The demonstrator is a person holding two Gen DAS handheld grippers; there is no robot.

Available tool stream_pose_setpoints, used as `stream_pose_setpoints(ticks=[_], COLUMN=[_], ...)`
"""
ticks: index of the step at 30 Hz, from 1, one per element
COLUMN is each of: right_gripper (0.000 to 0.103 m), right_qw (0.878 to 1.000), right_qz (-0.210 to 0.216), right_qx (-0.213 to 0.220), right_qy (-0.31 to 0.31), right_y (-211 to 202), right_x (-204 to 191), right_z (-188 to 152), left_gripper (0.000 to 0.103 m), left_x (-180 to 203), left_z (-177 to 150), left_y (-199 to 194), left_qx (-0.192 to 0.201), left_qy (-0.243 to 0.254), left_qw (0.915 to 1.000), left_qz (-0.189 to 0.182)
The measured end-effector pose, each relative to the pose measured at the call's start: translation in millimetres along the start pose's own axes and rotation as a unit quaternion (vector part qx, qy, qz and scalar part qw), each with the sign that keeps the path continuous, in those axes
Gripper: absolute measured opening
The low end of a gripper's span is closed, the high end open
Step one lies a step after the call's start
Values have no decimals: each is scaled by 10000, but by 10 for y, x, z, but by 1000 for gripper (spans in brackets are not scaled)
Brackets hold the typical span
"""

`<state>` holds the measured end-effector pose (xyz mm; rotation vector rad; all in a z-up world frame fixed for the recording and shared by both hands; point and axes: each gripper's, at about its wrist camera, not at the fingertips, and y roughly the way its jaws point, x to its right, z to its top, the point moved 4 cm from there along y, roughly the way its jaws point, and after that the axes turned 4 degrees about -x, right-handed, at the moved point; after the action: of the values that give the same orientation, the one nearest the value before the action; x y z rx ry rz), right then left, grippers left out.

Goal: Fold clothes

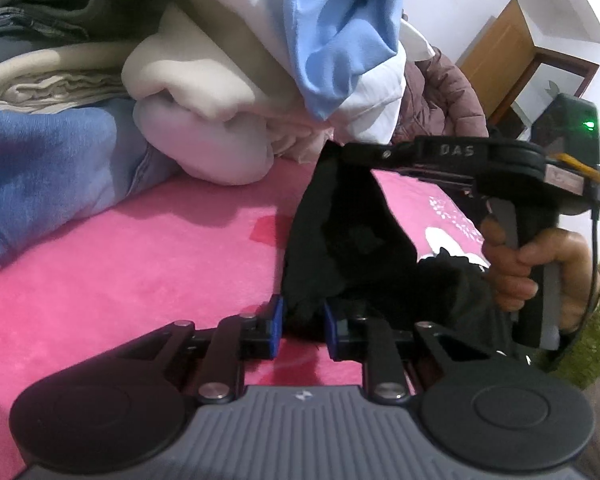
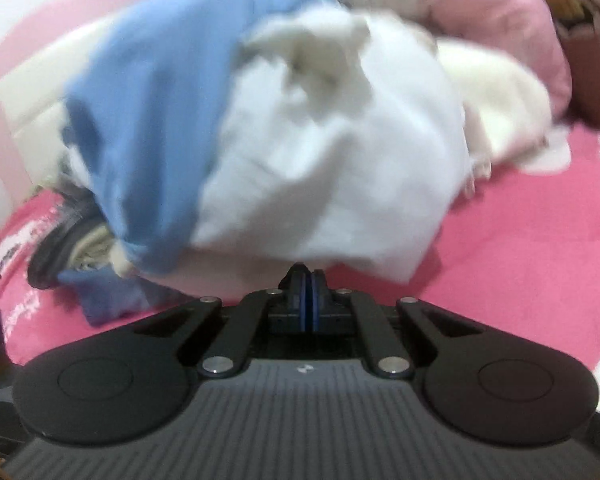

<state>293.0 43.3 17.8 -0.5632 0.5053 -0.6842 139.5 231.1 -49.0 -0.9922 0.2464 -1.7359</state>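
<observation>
Black garment (image 1: 340, 240), soft matte knit, hanging limp and bunched in a rough triangle over the pink blanket (image 1: 140, 272), strung between both tools. Bottom corner wedged between the blue pads of the left gripper (image 1: 303, 322), jaws partly closed and pinching the cloth, a visible gap held by the fabric's bulk. Top corner pinched at the tip of the right gripper (image 1: 340, 150), held level above, with a hand (image 1: 540, 276) wrapped round its black-and-grey handle and a green light glowing on the housing. From the right wrist view, right gripper (image 2: 305, 292) pads pressed flat together; the black cloth itself not really visible there, too blurry to tell. Blanket fuzzy and bright pink, with white printed shapes toward its right edge. Behind the garment, a tall messy pile along the far side of the blanket: thick cream fleece (image 1: 204, 92) rolled in fat rounded folds, a smooth light-blue piece (image 1: 336, 32) draped down the front, crisp white cloth (image 1: 380, 96) below it, faded denim (image 1: 60, 160) with stitched seams slumped at the left edge, grey and beige folded layers stacked further up. Quilted mauve puffer jacket (image 1: 440, 92) tucked behind on the right. Open flat pink stretch in front of the pile and left of the garment, plenty of bare blanket there. Shaggy green rug (image 1: 596, 320) off the right edge, wooden furniture (image 1: 500, 40) against the white wall beyond.
</observation>
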Motion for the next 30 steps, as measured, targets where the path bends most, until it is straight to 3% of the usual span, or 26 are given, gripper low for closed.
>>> stream_pose_setpoints(ticks=[4, 16, 18, 20, 22, 24, 25, 30], right_gripper=[1, 5, 13, 35, 37, 30, 0, 0], right_qw=[9998, 9988, 9979, 9966, 9935, 9930, 9931, 9953], right_qz=[-105, -171, -179, -354, -522, -555, -470, -548], right_qx=[154, -409, -572, -726, -1013, -1025, -1025, -434], right_qy=[6, 183, 227, 148, 26, -192, -319, -671], right_y=[33, 468, 515, 532, 595, 594, 576, 461], right_x=[2, 82, 106, 128, 130, 70, 17, -166], right_z=[34, 82, 75, 44, -13, -38, -33, 119], left_gripper=[10, 9, 11, 12, 12, 11, 10, 9], left_x=[-36, -173, -182, -180, -166, -151, -146, -138], left_z=[19, 28, 28, 26, 23, 17, 15, 27], left_y=[-49, -76, -67, -54, -44, -50, -56, -102], left_qx=[74, -171, -180, -173, -149, -104, -76, 100], left_qy=[-111, -424, -453, -447, -402, -373, -375, -374], left_qw=[9998, 9988, 9986, 9986, 9988, 9989, 9988, 9980], left_qz=[137, 197, 191, 216, 252, 281, 294, 496])
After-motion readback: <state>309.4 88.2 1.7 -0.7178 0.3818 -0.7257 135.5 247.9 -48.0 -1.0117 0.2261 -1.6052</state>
